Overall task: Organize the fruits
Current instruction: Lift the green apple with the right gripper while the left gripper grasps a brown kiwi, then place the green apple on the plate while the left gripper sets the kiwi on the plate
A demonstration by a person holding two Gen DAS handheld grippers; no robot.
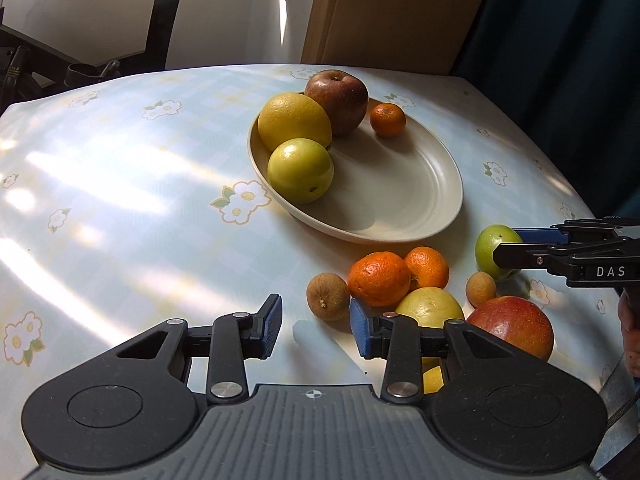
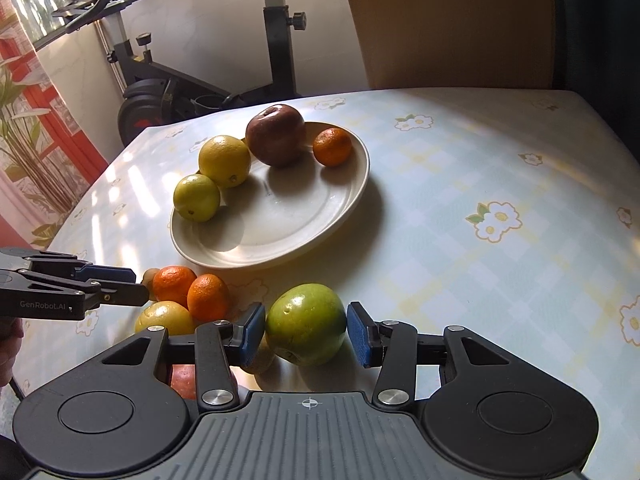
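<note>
A cream plate (image 1: 400,200) (image 2: 304,224) holds a yellow citrus (image 1: 294,120), a green fruit (image 1: 300,170), a dark red apple (image 1: 338,100) and a small tangerine (image 1: 387,120). In front of it on the table lie two tangerines (image 1: 378,278), a brown fruit (image 1: 327,296), a yellow fruit (image 1: 430,306), a red apple (image 1: 512,326) and a small brown fruit (image 1: 480,288). My left gripper (image 1: 316,330) is open and empty beside the brown fruit. My right gripper (image 2: 306,334) is open, its pads on either side of a green apple (image 2: 306,328) (image 1: 490,252) without visibly pressing it.
The table wears a pale blue flowered cloth (image 1: 140,200). An exercise bike (image 2: 200,80) stands behind the table at the far left. A wooden panel (image 2: 440,20) and a dark curtain (image 1: 560,60) stand behind the far edge.
</note>
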